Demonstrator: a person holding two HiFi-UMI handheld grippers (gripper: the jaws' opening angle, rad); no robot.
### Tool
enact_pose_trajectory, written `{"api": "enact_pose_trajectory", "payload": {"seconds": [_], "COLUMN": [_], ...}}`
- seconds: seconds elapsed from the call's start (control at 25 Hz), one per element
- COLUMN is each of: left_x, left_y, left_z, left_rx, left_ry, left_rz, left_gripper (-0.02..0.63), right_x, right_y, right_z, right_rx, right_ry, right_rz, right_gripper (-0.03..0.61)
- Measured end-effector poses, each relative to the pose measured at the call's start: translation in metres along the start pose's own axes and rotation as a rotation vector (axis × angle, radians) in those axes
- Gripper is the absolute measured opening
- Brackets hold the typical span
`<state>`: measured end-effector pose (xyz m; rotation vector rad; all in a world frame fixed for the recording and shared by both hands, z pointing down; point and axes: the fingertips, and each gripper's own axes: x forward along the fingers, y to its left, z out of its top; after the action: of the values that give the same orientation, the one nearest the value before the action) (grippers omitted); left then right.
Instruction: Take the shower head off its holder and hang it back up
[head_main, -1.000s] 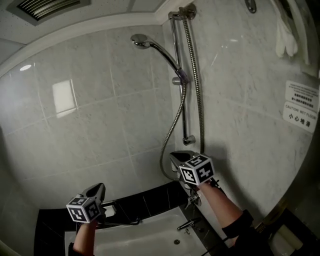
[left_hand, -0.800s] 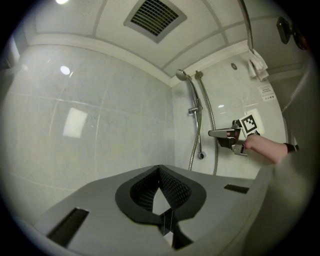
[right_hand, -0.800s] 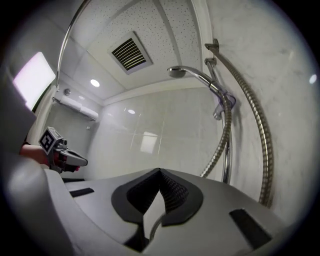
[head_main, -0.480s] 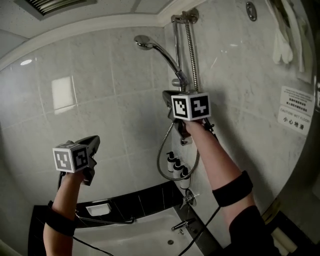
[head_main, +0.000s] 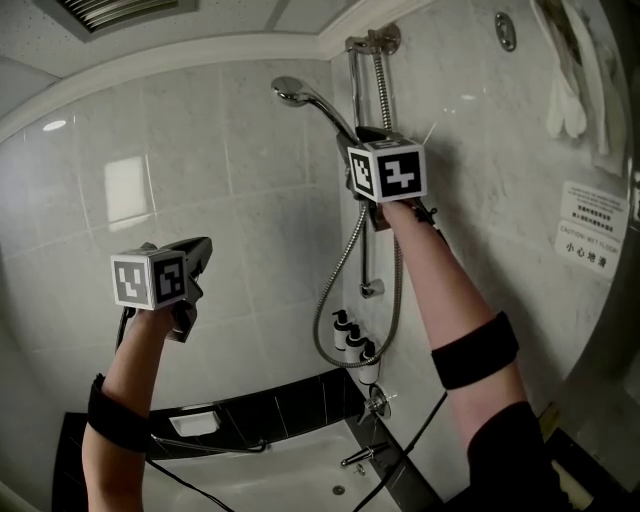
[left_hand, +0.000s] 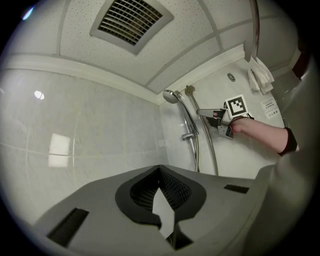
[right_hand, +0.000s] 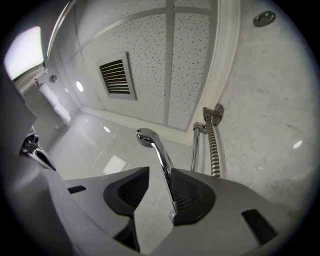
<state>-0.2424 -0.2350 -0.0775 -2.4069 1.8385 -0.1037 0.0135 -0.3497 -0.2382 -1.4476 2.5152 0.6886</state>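
- The shower head (head_main: 291, 92) sat high on the far tiled wall, still hung in its holder (left_hand: 189, 135) on the chrome rail (head_main: 353, 90), with its face angled down and to the left.
- The right tongs (head_main: 368, 135) were raised to the holder, level with the lower part of the shower head's handle, and tilted a little upward.
- In the right gripper view the jaws stood apart, having just been opening. The chrome handle ran up between them, lying against the right-hand pad and clear of the left-hand one.
- The left tongs (head_main: 203, 248) were held up well to the left of the rail, pointing level at the wall. Their jaws were together with nothing between them.
- A braided metal hose (head_main: 380, 90) ran up beside the rail to its top bracket and hung in a loop lower down the wall.
- Three small bottles (head_main: 350, 335) stood in a row just below the loop, near the rail's lower end.
- A white bathtub (head_main: 290, 470) lay at the bottom of the head view, with a chrome faucet (head_main: 362, 455) at its right end.
- A slatted vent (right_hand: 116, 77) sat in the speckled ceiling above.
- White towels (head_main: 565, 90) hung at the upper right, and a printed sign (head_main: 598, 225) was fixed to the right wall below them.
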Motion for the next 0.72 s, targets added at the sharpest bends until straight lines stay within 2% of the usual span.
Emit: {"api": "enact_pose_trajectory", "payload": {"seconds": [0.08,0.2,0.72], "left_x": [0.004,0.008,0.030], "left_y": [0.000,0.003,0.032], "left_z": [-0.002,-0.003,-0.011], "left_rx": [-0.002,-0.003,-0.002], "left_ry": [-0.001,-0.002,-0.003], "left_rz": [-0.002,-0.005,0.016], "left_gripper": [0.000,0.000,0.000], "right_x": [0.005,0.014,0.048], "right_y": [0.005,0.006,0.001], "right_z": [0.000,-0.005,-0.006], "right_rx": [-0.067,-0.135,-0.262], "right_ry": [-0.001,0.006,-0.012], "right_rz": [0.014,0.008,-0.059], "right_gripper": [0.203,0.253,0.245]}}
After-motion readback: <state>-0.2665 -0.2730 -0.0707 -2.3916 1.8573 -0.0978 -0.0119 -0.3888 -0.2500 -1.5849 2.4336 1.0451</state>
